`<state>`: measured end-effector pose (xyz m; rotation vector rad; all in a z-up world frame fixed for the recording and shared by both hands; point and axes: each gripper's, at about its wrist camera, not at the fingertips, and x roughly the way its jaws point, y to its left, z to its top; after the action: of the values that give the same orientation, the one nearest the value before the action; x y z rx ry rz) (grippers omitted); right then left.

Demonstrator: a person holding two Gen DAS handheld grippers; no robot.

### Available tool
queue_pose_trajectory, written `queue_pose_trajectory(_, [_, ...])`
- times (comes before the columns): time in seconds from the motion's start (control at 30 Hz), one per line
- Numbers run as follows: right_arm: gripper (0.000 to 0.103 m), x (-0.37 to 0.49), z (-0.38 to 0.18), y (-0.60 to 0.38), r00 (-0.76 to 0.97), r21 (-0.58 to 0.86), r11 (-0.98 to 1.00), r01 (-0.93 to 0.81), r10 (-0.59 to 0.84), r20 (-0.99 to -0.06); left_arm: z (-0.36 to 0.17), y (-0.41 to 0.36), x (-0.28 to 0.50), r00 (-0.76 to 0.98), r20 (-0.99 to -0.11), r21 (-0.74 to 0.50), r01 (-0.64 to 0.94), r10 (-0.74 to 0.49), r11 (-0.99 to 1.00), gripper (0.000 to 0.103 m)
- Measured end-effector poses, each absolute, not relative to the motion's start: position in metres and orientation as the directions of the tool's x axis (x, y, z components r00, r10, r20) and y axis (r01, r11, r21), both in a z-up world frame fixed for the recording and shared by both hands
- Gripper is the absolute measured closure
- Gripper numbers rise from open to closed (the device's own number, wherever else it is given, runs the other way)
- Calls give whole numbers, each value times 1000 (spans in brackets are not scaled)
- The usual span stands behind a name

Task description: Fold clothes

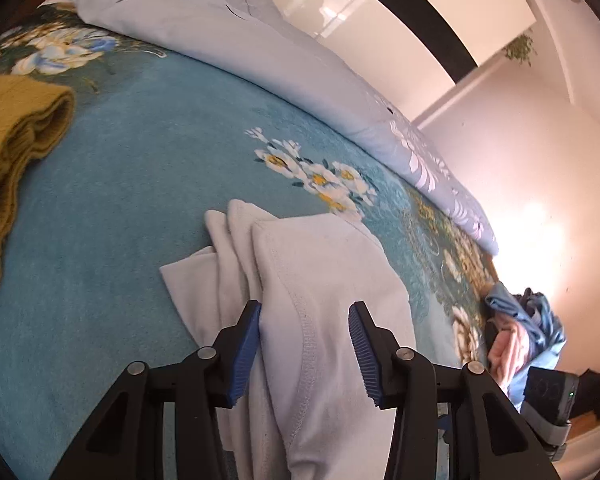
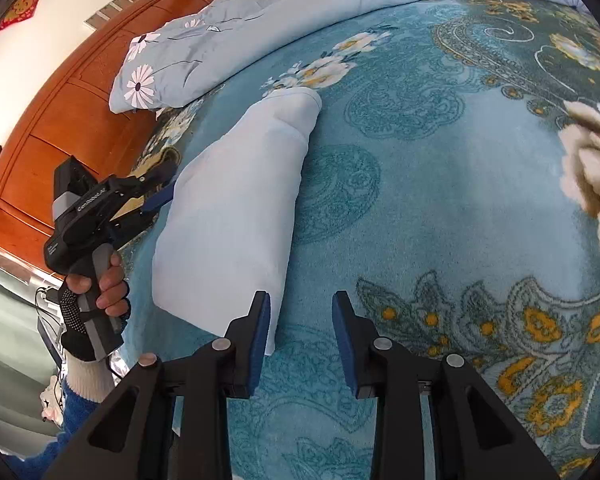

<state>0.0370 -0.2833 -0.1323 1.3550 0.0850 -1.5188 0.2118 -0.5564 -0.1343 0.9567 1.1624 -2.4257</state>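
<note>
Soft pale stitched-hem garment (image 1: 320, 280), plush teal floral blanket (image 1: 120, 200), ribbed mustard knit (image 1: 16, 128)

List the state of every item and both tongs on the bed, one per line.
White garment: folded into a long strip, lying on the blanket.
Left tongs: open, fingers either side of the garment's end.
Right tongs: open, at the garment's other end, gripping nothing.
Mustard sweater: bunched, unfolded, off to the side.
Blue and pink clothes: heaped at the bed's edge.
Floral quilt: pushed back along the far side.
Teal blanket: spread flat.
</note>
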Motion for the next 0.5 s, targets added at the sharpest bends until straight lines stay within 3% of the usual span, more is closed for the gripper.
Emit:
queue_pose_trajectory(0.03, [70,37,-133,-282,200,560,-440,702,-634,-748,-137,-555,208,-723,-691,-566,521,23,-639,88])
queue_pose_trajectory(0.13, [70,40,-136,-283,232,590,-417,692,-645,-728,-136,-559,219,-741,-671,-591,531,6,-608,95])
queue_pose_trajectory(0.27, [70,48,-144,-281,271,617,-379,690,-655,-705,-132,-567,236,-753,-657,-599,552,-39,-579,95])
queue_pose_trajectory(0.4, [68,53,-150,-278,296,663,-352,660,-689,-661,-140,-571,237,-761,-648,-631,532,7,-565,91])
queue_pose_trajectory(0.43, [68,54,-152,-277,302,675,-347,651,-698,-650,-140,-573,239,-767,-642,-641,525,15,-559,87])
queue_pose_trajectory(0.5, [68,54,-153,-273,314,715,-329,617,-729,-608,-136,-576,243,-765,-644,-635,536,-2,-557,69])
